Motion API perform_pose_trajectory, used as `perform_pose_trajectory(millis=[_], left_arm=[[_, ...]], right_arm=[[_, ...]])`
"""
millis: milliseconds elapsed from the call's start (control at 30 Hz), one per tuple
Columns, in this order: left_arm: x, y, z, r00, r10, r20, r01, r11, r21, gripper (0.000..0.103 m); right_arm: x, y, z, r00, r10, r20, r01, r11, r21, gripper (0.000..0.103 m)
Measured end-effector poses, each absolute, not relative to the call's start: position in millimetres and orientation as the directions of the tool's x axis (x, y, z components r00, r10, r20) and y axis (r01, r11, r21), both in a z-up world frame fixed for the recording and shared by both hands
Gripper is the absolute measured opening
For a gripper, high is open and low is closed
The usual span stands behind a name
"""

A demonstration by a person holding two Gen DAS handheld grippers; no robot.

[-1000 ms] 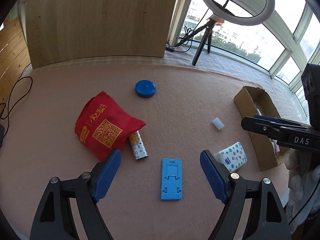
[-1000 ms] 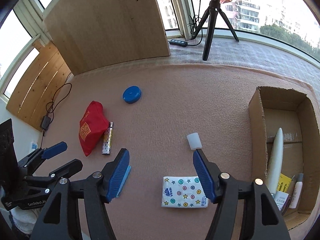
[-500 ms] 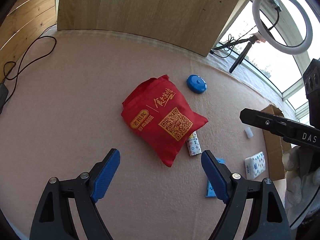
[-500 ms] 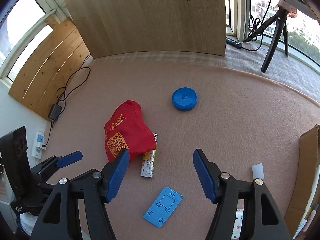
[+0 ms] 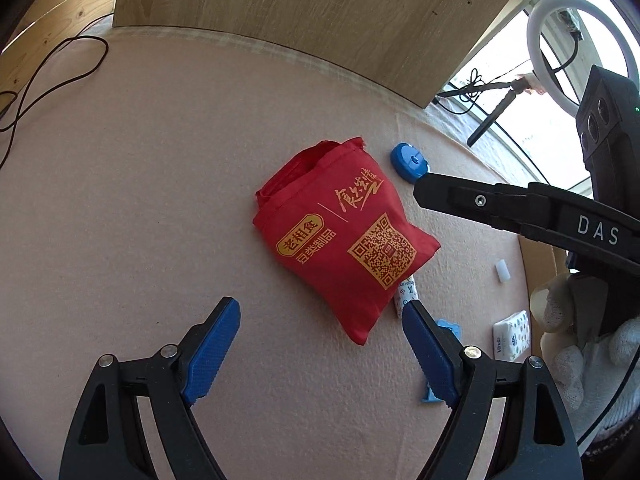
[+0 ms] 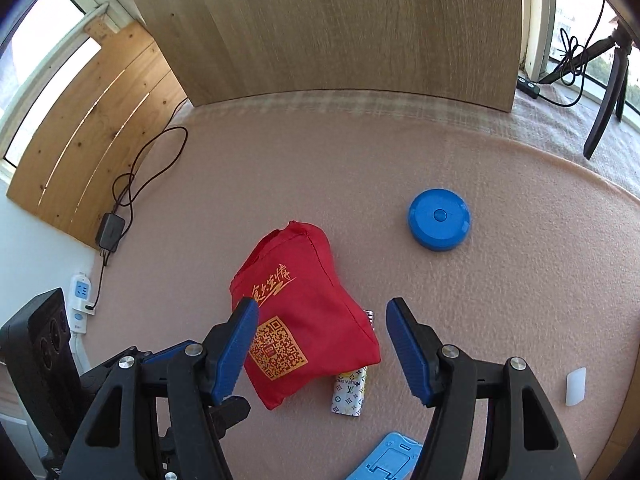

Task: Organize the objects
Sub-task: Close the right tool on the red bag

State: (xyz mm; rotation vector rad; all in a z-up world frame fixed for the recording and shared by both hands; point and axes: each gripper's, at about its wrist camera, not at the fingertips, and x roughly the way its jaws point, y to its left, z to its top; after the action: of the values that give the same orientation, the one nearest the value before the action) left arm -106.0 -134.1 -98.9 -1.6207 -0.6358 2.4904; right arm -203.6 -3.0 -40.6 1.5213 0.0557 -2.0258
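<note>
A red cloth bag with gold print and a QR code lies on the pink mat, also the red bag in the right wrist view. My left gripper is open, just short of the bag's near corner. My right gripper is open above the bag, its fingers on either side of it and apart from it. A patterned white tube pokes out from under the bag's edge. A blue round disc lies beyond the bag. A blue phone stand lies near me.
A tissue pack and a small white cap lie to the right, by a cardboard box's edge. A wooden board stands at the mat's far end. A black cable and charger lie left. A ring light tripod stands far right.
Both grippers have swung left and closed in on the red bag, which now fills the centre of both views. The box and tissue pack have slid toward the right edge. Both stay open.
</note>
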Motion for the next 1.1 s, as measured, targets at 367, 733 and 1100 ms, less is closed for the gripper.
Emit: perform_pose_trajectory(millis=[367, 733, 1100], left_arm=[[-118, -139, -107, -0.419, 0.342, -0.841, 0.137, -0.892, -0.431, 0.086], [-116, -151, -110, -0.421, 0.367, -0.829, 0.115, -0.885, -0.450, 0.078], [-99, -134, -90, -0.434, 0.353, -0.829, 0.040, -0.911, -0.410, 0.066]], right_arm=[[-212, -37, -70, -0.092, -0.414, -0.906, 0.467, -0.821, 0.328, 0.063], [-198, -51, -82, -0.016, -0.482, -0.876, 0.418, -0.799, 0.432, 0.059], [-178, -34, -73, -0.037, -0.521, -0.853, 0.371, -0.800, 0.473, 0.051]])
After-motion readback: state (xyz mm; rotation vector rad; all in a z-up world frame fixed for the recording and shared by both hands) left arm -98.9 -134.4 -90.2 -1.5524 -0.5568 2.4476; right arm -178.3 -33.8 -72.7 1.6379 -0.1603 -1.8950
